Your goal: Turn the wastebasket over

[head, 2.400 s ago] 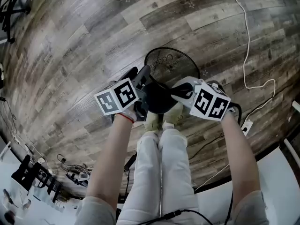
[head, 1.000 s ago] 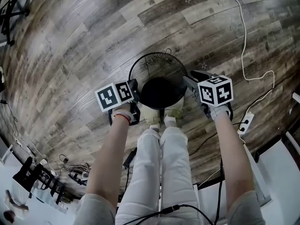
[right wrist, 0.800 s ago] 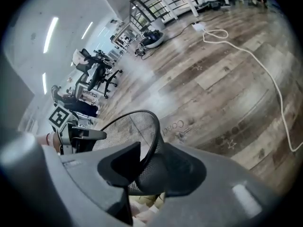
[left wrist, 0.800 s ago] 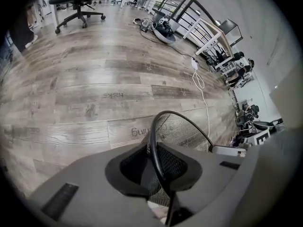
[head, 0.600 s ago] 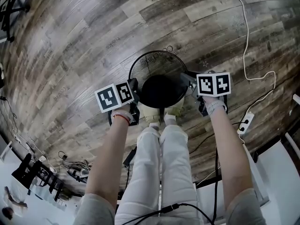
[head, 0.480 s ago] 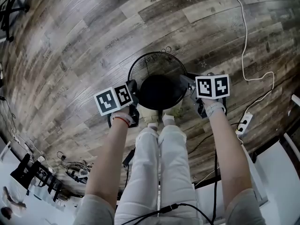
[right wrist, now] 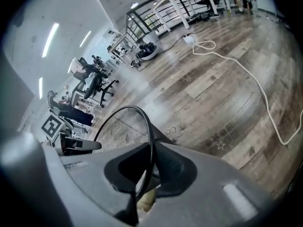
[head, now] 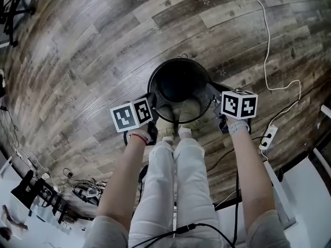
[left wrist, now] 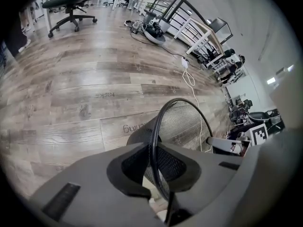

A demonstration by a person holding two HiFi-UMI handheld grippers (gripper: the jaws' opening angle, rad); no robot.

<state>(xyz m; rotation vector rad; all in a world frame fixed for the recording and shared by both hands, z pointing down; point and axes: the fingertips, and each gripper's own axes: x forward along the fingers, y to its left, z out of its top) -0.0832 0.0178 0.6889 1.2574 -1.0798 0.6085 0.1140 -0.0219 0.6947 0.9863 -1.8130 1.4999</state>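
Observation:
The black wire-mesh wastebasket (head: 178, 89) hangs above the wood floor between both grippers, its round mouth turned up toward the head view. My left gripper (head: 153, 104) grips the rim on the left side, and my right gripper (head: 213, 99) grips it on the right. In the left gripper view the thin rim of the wastebasket (left wrist: 182, 124) runs straight between the closing jaws of the left gripper (left wrist: 154, 162). The right gripper view shows the same: the wastebasket (right wrist: 120, 126) rim is pinched in the closing jaws of the right gripper (right wrist: 147, 167).
The person's legs (head: 176, 180) and feet are directly below the basket. A white cable (head: 269, 45) snakes across the floor at right to a power strip (head: 269, 136). An office chair (left wrist: 71, 4) and desks stand far off.
The right gripper has closed onto the basket's rim. The basket has risen off the floor toward the camera, and its mouth now looks larger and faces up.

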